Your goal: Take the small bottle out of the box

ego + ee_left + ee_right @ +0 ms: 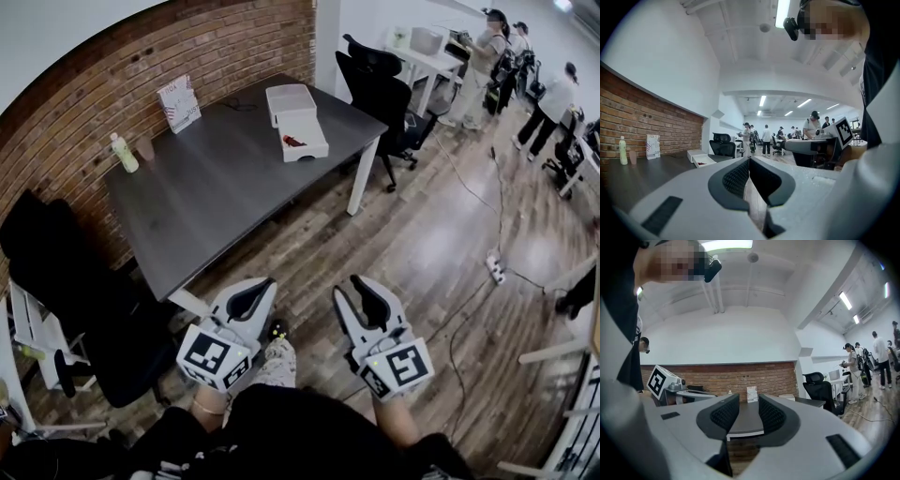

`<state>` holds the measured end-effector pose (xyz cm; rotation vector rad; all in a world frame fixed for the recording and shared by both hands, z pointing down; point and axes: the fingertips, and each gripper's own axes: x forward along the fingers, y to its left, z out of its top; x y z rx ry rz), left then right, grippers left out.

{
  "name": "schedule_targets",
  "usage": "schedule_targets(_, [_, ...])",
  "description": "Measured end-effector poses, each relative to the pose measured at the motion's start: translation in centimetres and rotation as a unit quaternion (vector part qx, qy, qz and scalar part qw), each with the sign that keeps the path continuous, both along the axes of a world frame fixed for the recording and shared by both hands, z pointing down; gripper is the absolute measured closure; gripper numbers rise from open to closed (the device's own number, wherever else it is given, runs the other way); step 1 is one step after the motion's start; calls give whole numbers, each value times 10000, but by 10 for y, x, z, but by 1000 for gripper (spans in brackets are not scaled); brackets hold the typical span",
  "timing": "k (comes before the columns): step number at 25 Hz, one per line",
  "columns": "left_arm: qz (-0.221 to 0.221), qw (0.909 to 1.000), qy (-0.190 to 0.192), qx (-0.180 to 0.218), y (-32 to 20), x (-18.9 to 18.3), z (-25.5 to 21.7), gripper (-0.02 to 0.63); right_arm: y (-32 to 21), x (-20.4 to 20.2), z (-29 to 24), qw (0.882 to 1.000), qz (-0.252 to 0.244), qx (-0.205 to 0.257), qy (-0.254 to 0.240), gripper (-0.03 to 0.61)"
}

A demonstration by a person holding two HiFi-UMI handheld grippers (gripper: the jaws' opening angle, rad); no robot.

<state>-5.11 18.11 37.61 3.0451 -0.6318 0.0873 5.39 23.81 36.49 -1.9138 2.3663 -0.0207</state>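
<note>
Left gripper jaws together | right gripper apart, empty | white box open, small red item inside (bottle? unclear)

Counted one white box, one green bottle, one cup and one booklet on the table, plus two black chairs beside it.

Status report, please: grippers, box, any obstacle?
Left gripper shut, right gripper open, both empty. White box open at far end of table, red item inside; bottle not made out. Black chair beside near end.
</note>
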Motion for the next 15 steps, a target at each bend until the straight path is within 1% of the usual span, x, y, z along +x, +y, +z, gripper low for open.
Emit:
schedule_targets(5, [159,9998,98,-7,-51,28,0,609,-42,25,-3,9998,185,-54,99,459])
schedule_targets(10, [306,9995,66,23,-110,54,0,609,-94,47,-3,9992,354,-127,105,456])
schedule_targets(15, [336,9994,18,-14,-177,62,-2,609,-158,54,-5,9990,378,-208,88,451])
